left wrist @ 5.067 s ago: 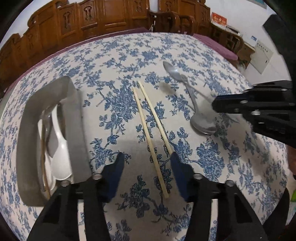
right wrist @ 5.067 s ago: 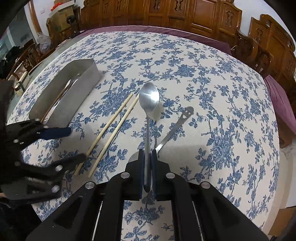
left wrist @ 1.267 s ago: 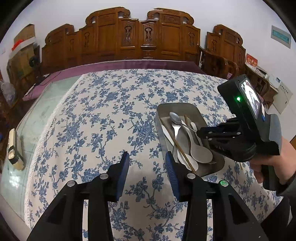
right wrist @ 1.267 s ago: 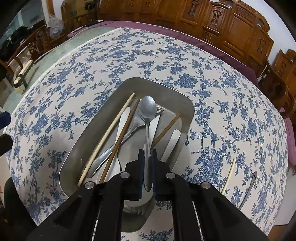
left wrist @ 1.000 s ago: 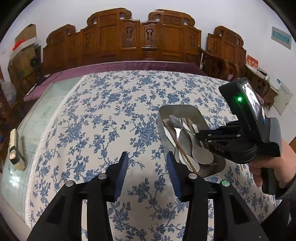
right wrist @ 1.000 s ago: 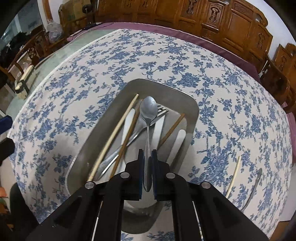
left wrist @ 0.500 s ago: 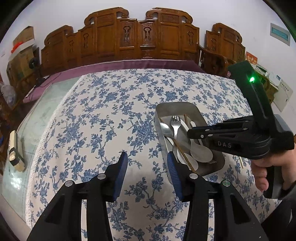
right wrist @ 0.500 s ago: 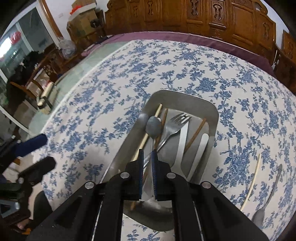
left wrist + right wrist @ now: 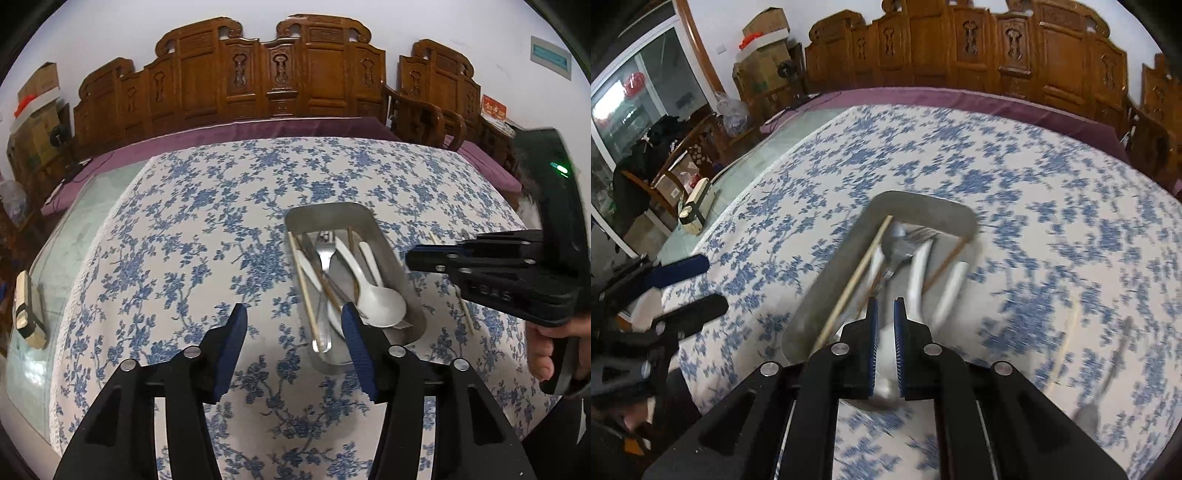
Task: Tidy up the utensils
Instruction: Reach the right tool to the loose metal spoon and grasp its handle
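Your right gripper [image 9: 884, 317] hangs over the near end of the metal tray [image 9: 364, 216], its jaws parted by a narrow gap with nothing pinched between them. The metal spoon [image 9: 895, 245] lies inside the tray among the fork [image 9: 325, 251], the white spoons [image 9: 380, 301] and a light chopstick [image 9: 303, 284]. Judging from that, the step in hand is clearing out after a drop. Lift straight up and back so the fingertips do not hook a handle and drag it over the tray wall. Then swing right to what is left on the counter [image 9: 184, 240].

Your left gripper [image 9: 293, 328] waits at the near left of the tray, jaws spread wide and empty. Keep it low and out of the right one's path.

The left wrist view is sharp and lays out the tray contents clearly, with the right gripper seen side-on at far right. The right wrist view is smeared by motion, yet it alone shows a pale chopstick [image 9: 1067, 332] and a second metal utensil [image 9: 1108, 373], apparently another spoon, lying on the cloth right of the tray. The left view catches only slivers of chopstick there.
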